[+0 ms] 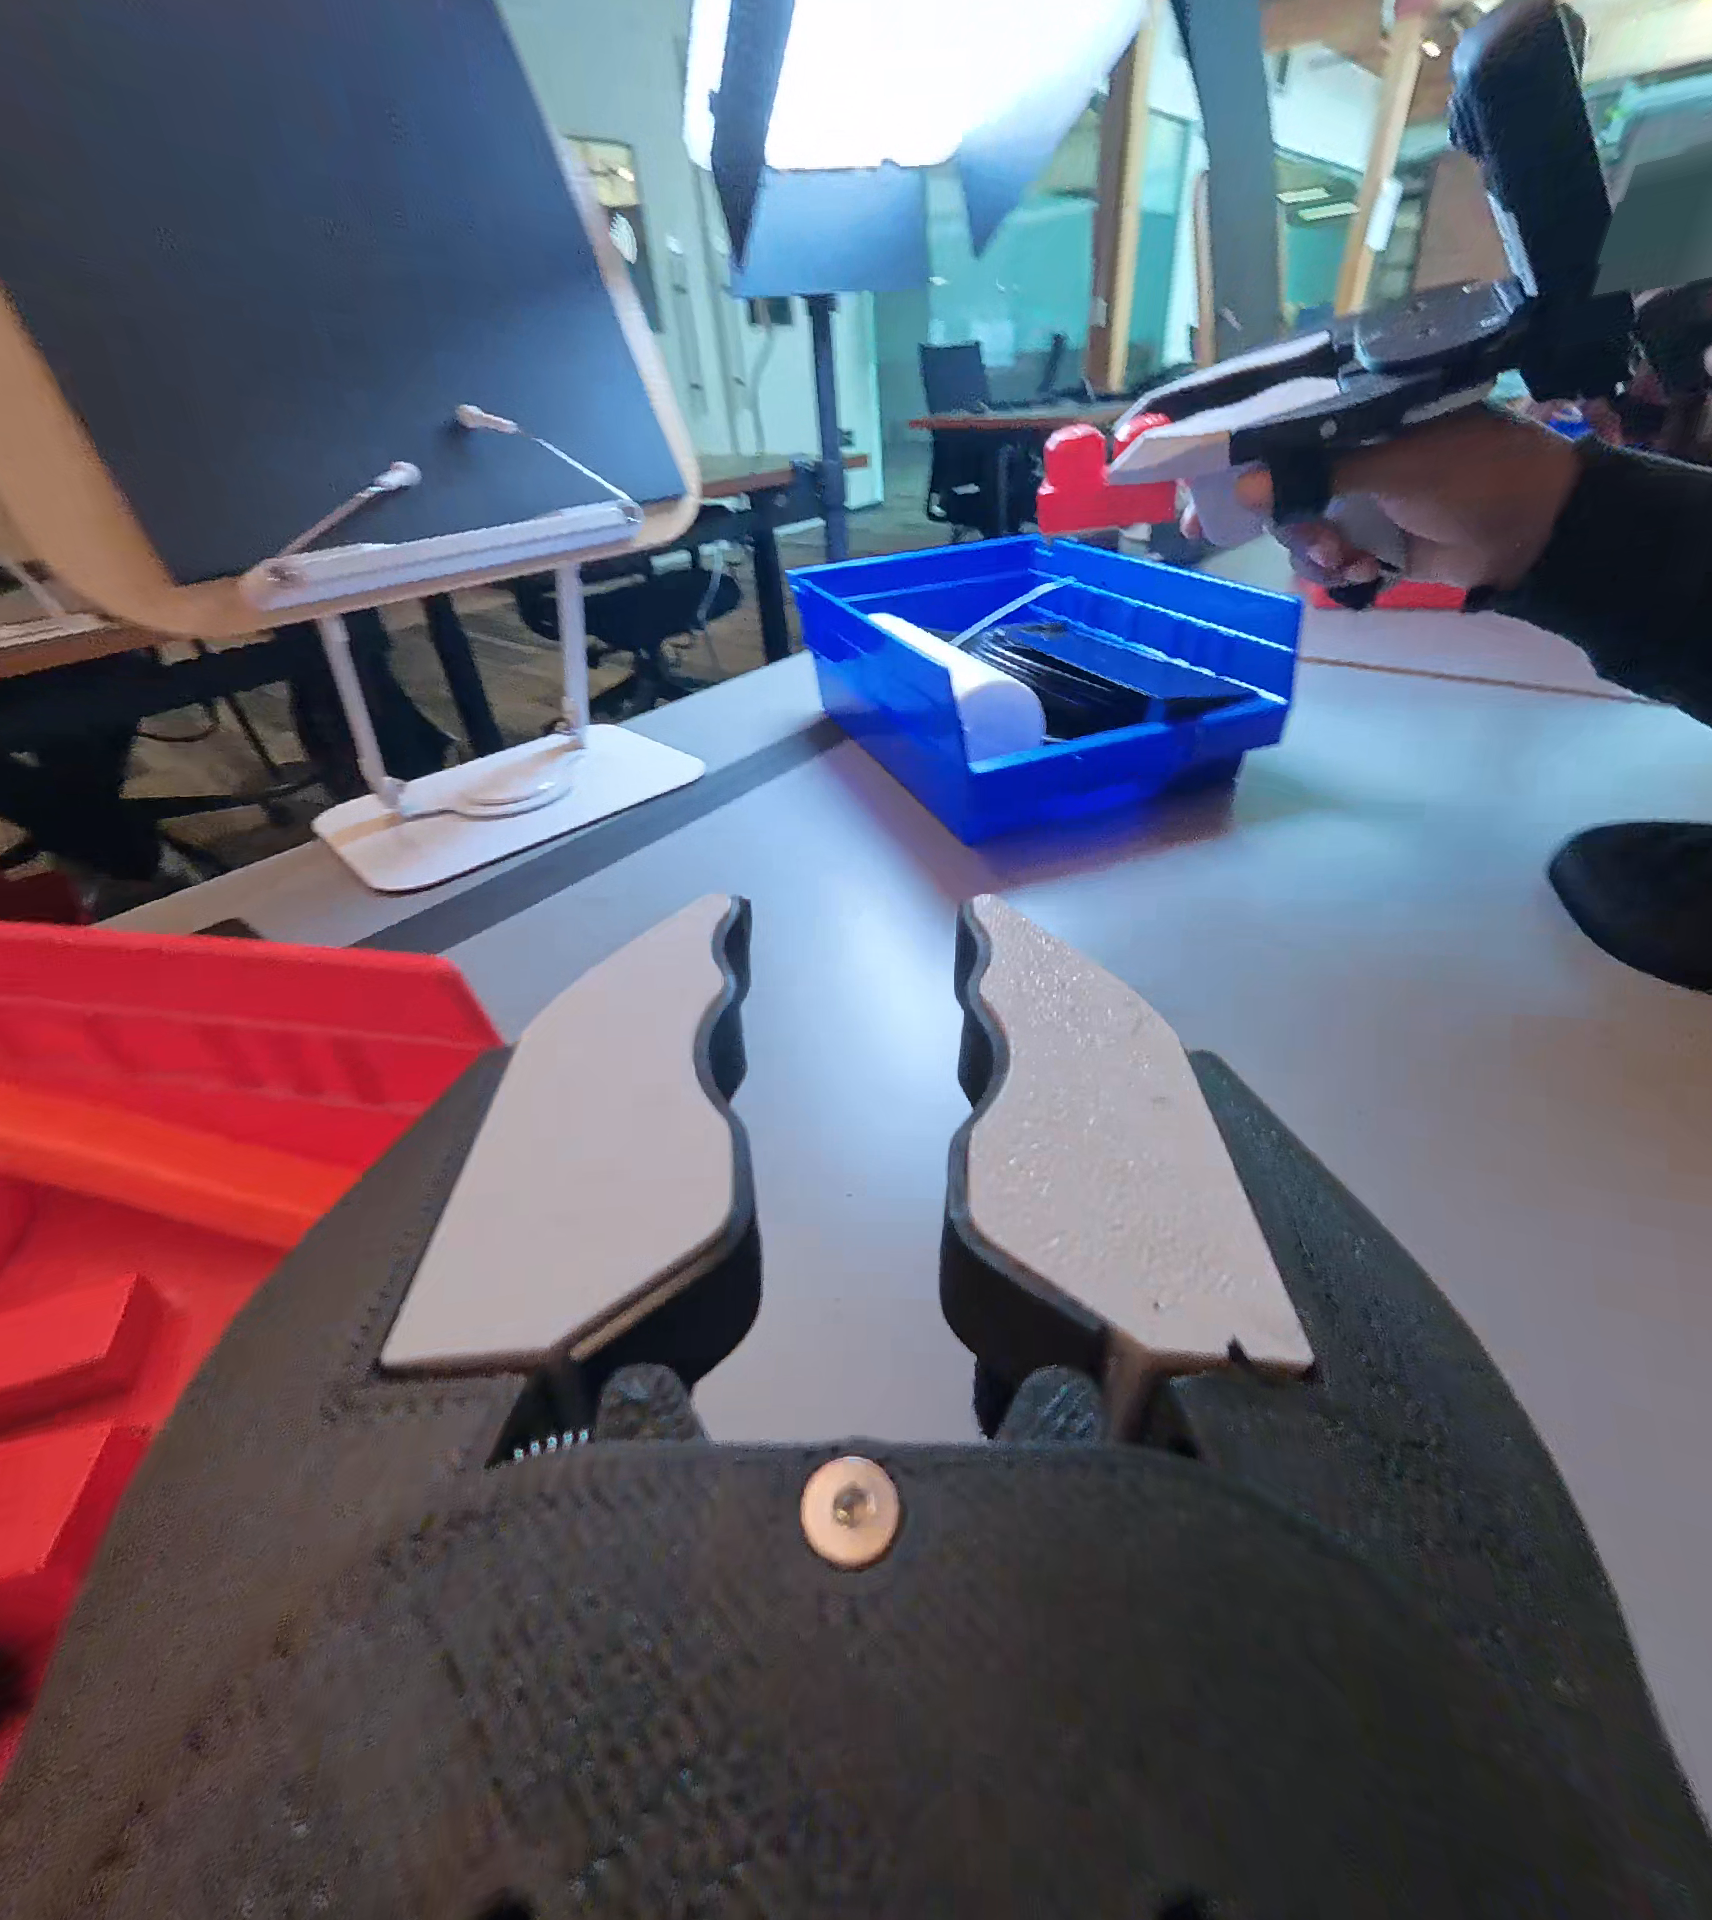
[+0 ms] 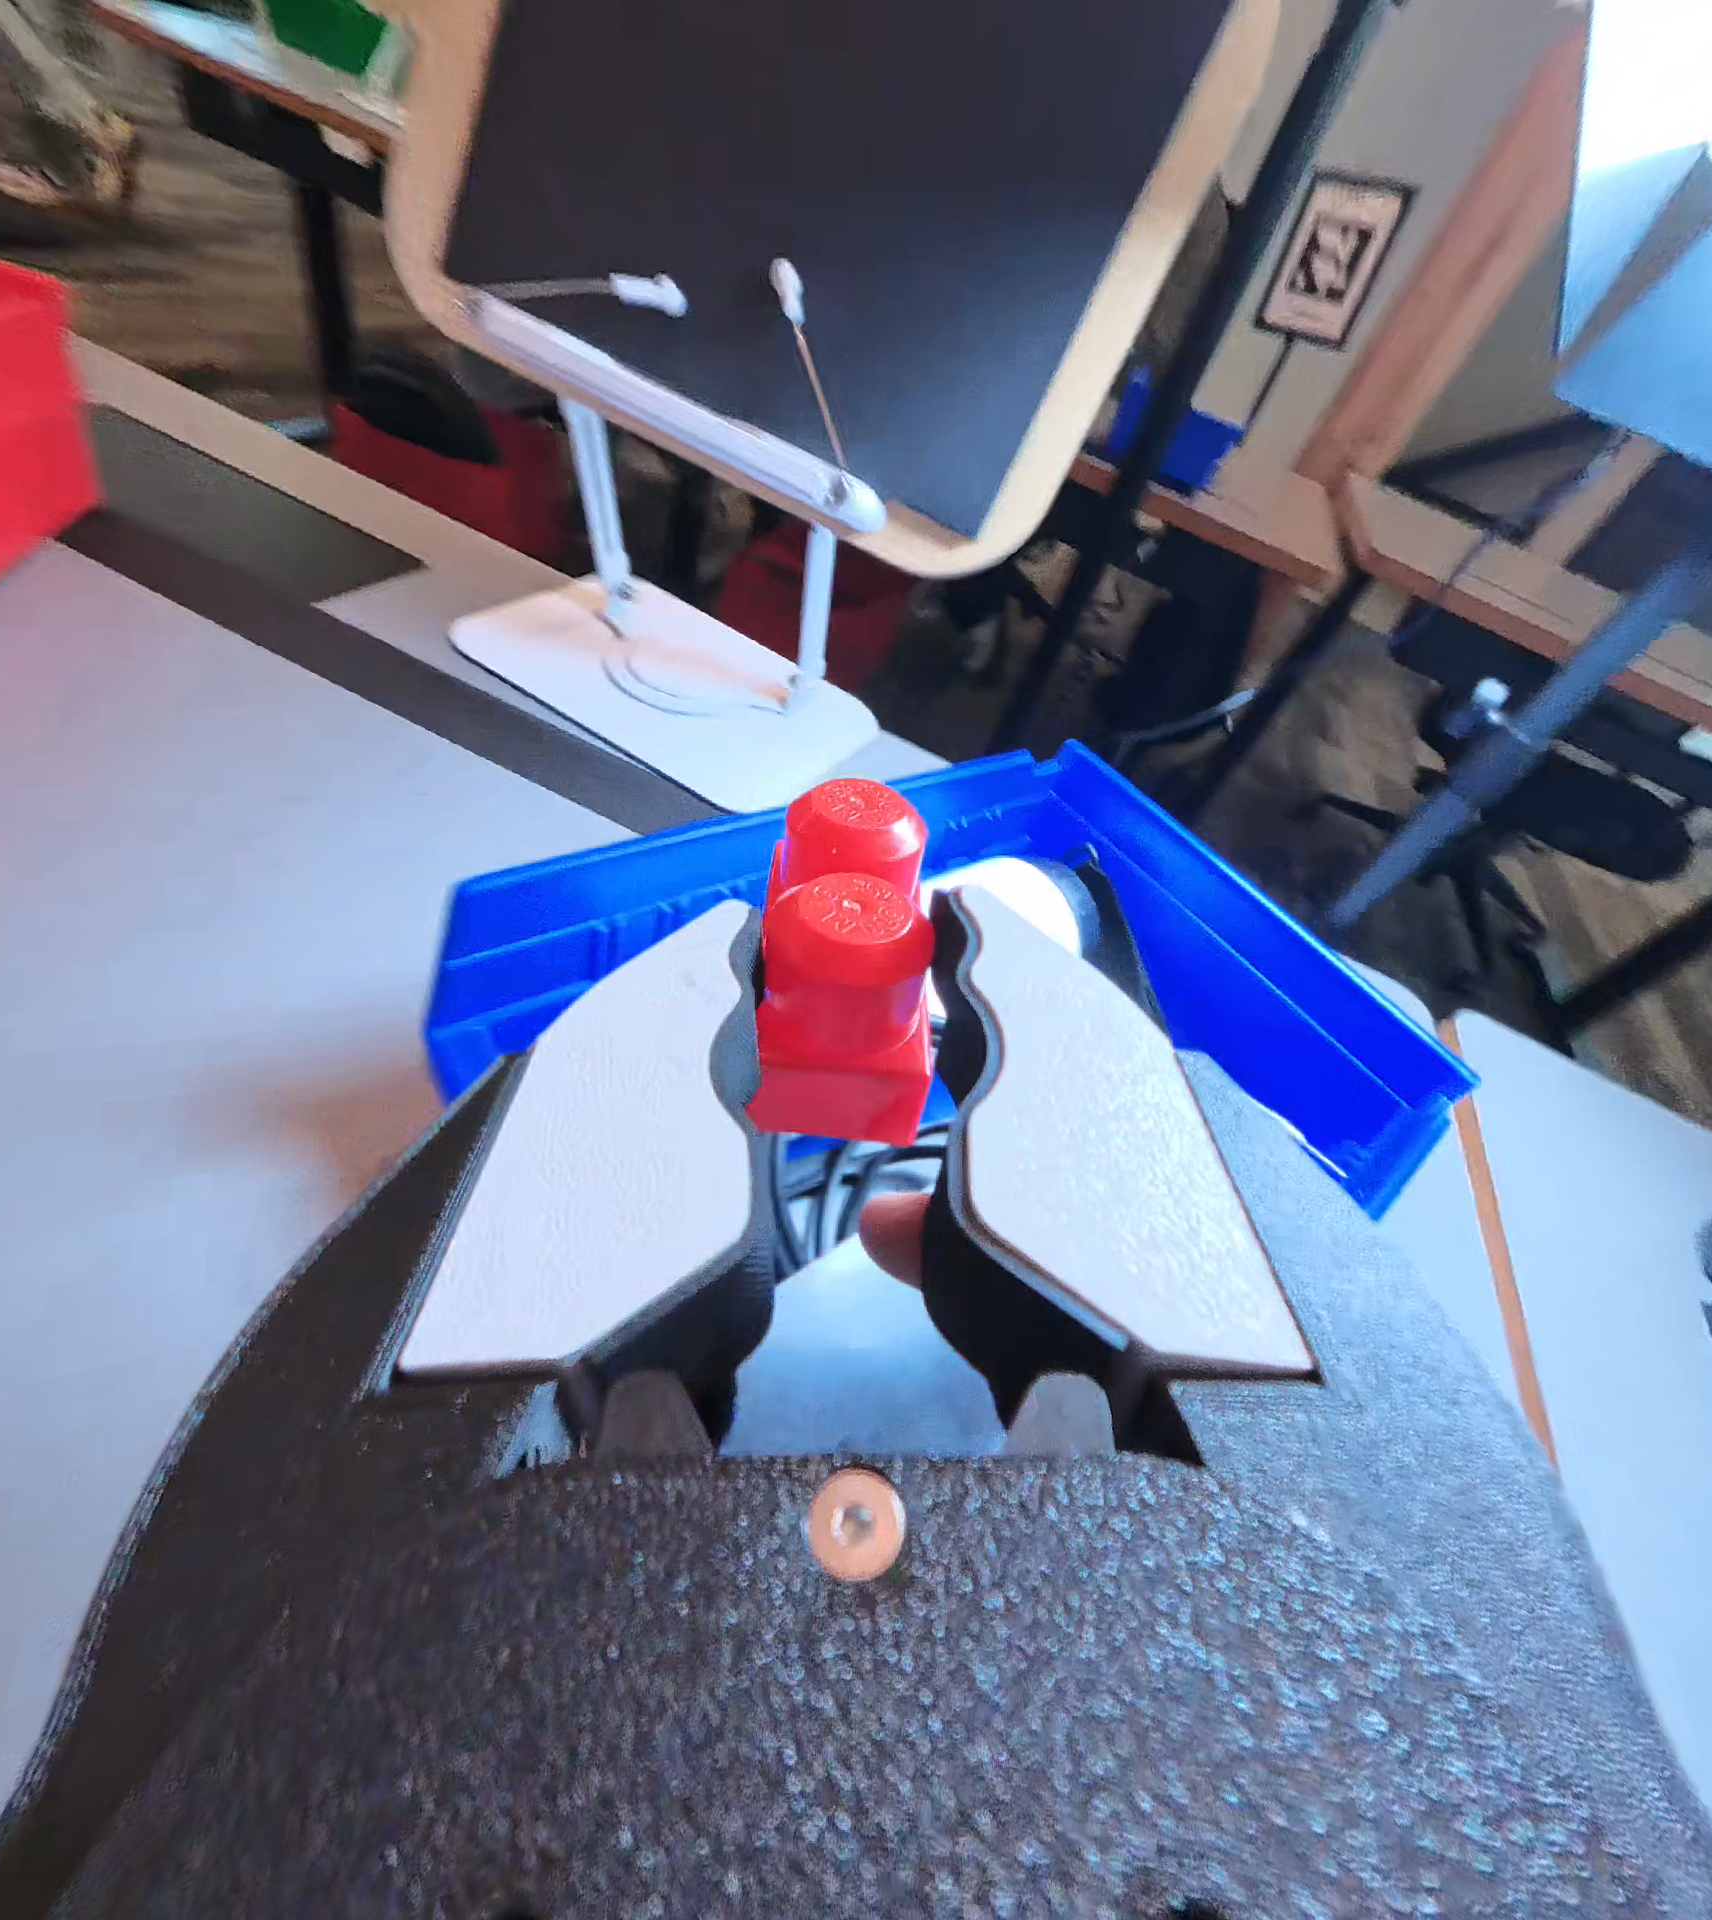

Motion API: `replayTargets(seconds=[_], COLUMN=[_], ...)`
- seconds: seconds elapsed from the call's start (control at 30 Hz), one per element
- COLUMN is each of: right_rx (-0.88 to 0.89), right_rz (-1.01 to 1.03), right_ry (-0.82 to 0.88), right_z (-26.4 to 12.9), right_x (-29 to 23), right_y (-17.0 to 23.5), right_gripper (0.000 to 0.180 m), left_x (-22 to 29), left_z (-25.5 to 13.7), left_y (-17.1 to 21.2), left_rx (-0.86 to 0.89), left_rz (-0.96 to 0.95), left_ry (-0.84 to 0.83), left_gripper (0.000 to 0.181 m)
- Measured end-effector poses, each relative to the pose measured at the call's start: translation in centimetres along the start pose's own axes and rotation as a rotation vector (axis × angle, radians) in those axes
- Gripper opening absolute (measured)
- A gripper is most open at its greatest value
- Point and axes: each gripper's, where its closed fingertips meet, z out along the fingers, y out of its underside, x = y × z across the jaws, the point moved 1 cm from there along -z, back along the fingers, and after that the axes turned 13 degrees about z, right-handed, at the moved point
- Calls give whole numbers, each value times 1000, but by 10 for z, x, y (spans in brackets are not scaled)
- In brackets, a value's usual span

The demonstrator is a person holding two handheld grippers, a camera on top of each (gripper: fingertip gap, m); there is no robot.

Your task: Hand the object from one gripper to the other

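My right gripper (image 2: 847, 945) is shut on a red two-stud toy brick (image 2: 836, 997) and holds it in the air above the blue bin (image 2: 1247, 966). The left wrist view shows that same gripper (image 1: 1132, 442) far off at the upper right, with the red brick (image 1: 1091, 488) in its tips and a person's hand behind it. My left gripper (image 1: 852, 935) is open and empty, low over the grey table (image 1: 1351, 1039), pointing toward the blue bin (image 1: 935, 717).
The blue bin holds a white cylinder (image 1: 956, 675) and black items (image 1: 1112, 670). A red bin (image 1: 104, 1091) sits at my left. A dark board on a white stand (image 1: 509, 769) is at the back left. A dark sleeve (image 1: 1704, 904) rests on the table at right.
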Motion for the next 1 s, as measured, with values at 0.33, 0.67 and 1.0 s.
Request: replayTargets(seconds=[0.33,0.67,1.0], right_rx=[-283,-334,-172], right_rz=[87,155,90], right_ry=[206,332,308], right_z=[76,110,84], right_x=[52,84,87], right_y=[30,63,14], right_gripper=[31,31,44], left_x=[-3,0,-7], left_z=[-5,-6,-10], left_y=[18,24,26], left_rx=[-1,-25,-28], left_rz=[-9,32,29], left_ry=[-41,-52,-89], left_gripper=[36,35,35])
